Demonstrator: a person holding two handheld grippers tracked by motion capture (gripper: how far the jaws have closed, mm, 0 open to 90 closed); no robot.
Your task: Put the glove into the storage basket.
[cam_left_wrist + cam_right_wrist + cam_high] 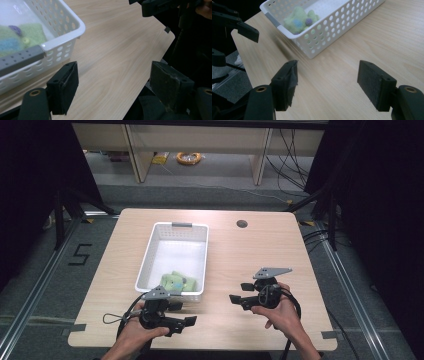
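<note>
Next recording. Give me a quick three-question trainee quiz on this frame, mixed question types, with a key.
1. True or false: the left claw is shut on the green soft toy.
2. Where does the green soft toy lie?
A. on the bare table
B. at the near end of the white basket
C. between the jaws of the right claw
3. Fill in: both claws are held over the ______, with nothing between their jaws.

Key
1. False: its jaws stand apart and empty.
2. B
3. wooden table
</note>
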